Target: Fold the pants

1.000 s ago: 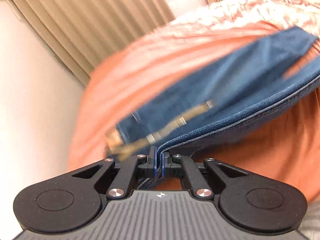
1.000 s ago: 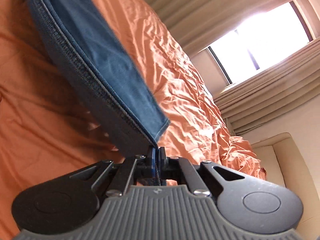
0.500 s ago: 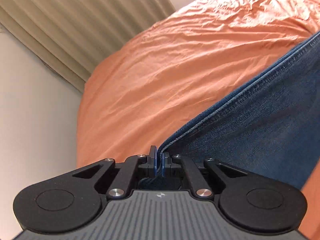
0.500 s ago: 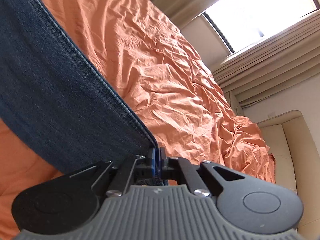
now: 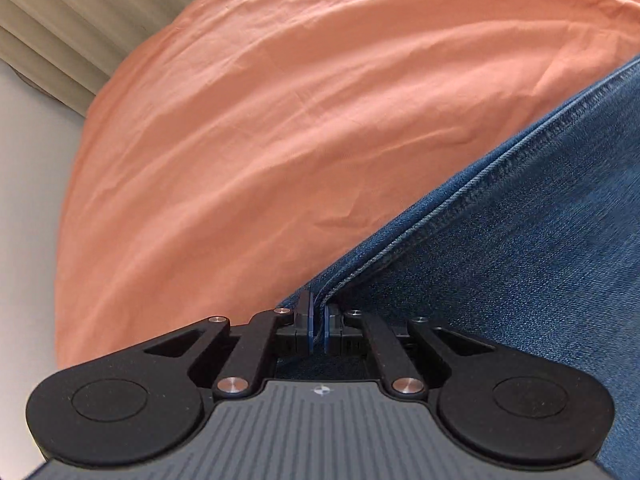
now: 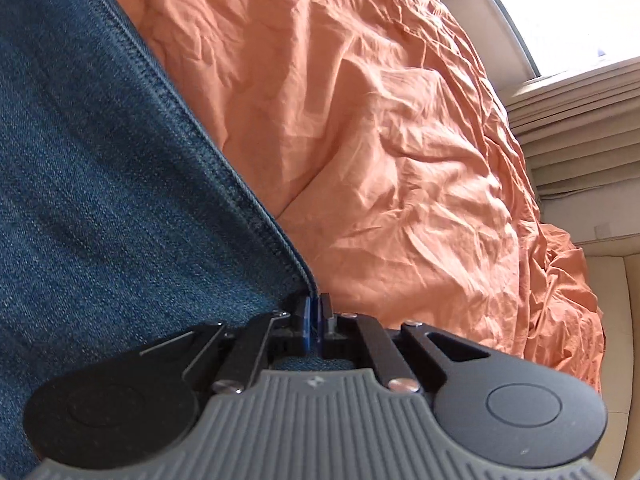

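Observation:
The pants are blue denim jeans (image 5: 532,256), lying low over an orange bed sheet (image 5: 280,120). My left gripper (image 5: 318,322) is shut on a stitched seam edge of the jeans, which run away to the right. My right gripper (image 6: 315,320) is shut on another seam edge of the jeans (image 6: 100,200), which spread to the left over the sheet (image 6: 400,140). Most of the garment is out of frame.
The bed's rounded edge drops off at the left, with beige curtains (image 5: 72,20) and a pale wall beyond. In the right wrist view a bright window (image 6: 580,8), curtains and a cream couch (image 6: 624,320) lie past the crumpled sheet.
Both grippers have brought the jeans down from a raised, swinging hold to just over the sheet. The waistband and hem have left the views; the grips have not changed.

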Available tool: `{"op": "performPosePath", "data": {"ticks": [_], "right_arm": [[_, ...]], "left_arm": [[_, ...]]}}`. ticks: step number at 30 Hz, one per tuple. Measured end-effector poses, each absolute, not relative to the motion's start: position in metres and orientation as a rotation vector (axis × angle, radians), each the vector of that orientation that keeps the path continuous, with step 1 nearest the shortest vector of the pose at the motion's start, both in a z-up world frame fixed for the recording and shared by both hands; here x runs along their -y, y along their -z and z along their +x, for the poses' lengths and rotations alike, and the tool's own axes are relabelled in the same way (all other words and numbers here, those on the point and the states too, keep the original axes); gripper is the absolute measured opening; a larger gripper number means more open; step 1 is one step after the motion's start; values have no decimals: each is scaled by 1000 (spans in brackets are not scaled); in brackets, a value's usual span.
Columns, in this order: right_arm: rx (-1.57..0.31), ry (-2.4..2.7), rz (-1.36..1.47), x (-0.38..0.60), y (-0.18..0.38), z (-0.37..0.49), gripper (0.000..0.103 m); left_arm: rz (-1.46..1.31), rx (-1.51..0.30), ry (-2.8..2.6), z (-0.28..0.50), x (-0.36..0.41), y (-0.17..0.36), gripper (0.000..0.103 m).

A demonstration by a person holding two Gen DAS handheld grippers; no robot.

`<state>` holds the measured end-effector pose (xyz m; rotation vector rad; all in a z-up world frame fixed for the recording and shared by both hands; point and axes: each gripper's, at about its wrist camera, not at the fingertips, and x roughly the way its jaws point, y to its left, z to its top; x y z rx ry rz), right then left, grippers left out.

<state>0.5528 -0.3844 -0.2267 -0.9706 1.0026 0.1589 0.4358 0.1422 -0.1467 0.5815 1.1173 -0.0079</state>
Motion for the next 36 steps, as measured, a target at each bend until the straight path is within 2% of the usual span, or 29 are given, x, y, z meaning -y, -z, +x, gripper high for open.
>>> {"op": "performPosePath", "data": {"ticks": [3,4,6,7,8,10,17,23,28,33,36], "right_arm": [[-1000,-145,-940,386,229,552,0],[-993,-137,-929,386,227,551,0],[-983,-120,-924,387,222,546,4],[-972,-105,-914,387,215,541,9],[-963,-97,-895,387,209,538,25],[-938,-66,-840,387,192,529,50],[-910,-155,-501,352,136,465,51],[-899,-335,-246,283,127,403,51],[-893,-424,-88,227,141,375,51],[-927,-435,35,190,157,367,51],[-925,-429,-1,171,159,365,51]], "left_arm": [[570,-1114,-1,433,-144,152,7],[576,-1107,-13,427,-143,151,14],[591,-1082,-51,422,-143,144,39],[606,-1059,-80,420,-142,139,73],[601,-1035,-85,415,-142,132,85],[539,-1021,-75,403,-147,115,82],[276,-940,-130,329,-192,45,82],[-21,-868,-231,261,-268,13,80],[-319,-780,-315,203,-340,31,80],[-775,-656,-303,160,-401,88,81],[-917,-602,-301,159,-415,123,81]]}}
